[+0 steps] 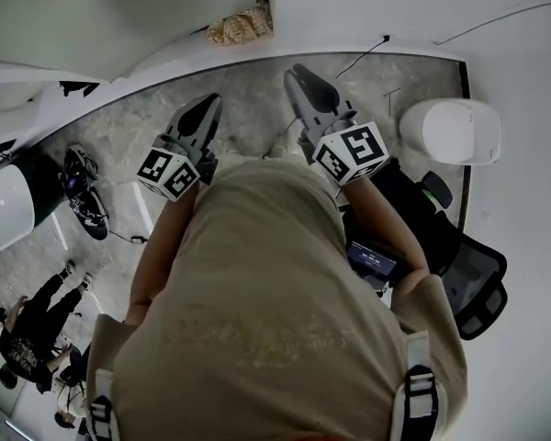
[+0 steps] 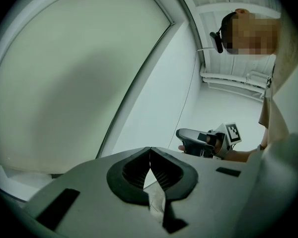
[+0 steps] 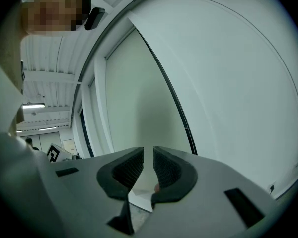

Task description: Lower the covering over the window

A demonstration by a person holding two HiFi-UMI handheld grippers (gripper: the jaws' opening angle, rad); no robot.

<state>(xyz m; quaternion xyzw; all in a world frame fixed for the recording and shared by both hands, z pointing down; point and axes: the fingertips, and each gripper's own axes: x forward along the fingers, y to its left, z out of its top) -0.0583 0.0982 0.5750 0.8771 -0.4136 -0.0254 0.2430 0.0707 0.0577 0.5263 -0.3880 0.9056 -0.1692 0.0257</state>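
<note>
So, your stance: you face the window wall with both tools held out ahead of you, side by side and apart from each other.
Left gripper (image 2: 150,150): its jaws are together, the ribbed pads meeting at the tips, and nothing sits between them. In the head view the left gripper (image 1: 202,118) points to the far side over the floor.
Right gripper (image 3: 149,150): its jaws stand a narrow slit apart and clamp nothing; only wall and frame show through the gap. From above, the right gripper (image 1: 305,79) reaches a little farther than the left one.
Window covering (image 2: 74,73): a pale greenish blind fills the pane beyond your left gripper, well apart from the jaws. Its lower edge shows near the sill at the lower left of that view. Your right gripper view has the same blind (image 3: 134,103) far ahead, left of a dark frame line.
White wall (image 3: 228,83): to the right of the blind.
Floor (image 1: 257,108): grey and mottled, beneath both grippers.
White tub (image 1: 452,131): on the floor, right of your right gripper.
Black office chair (image 1: 468,274): near your right side.
Bystanders (image 1: 28,329): near left.
</note>
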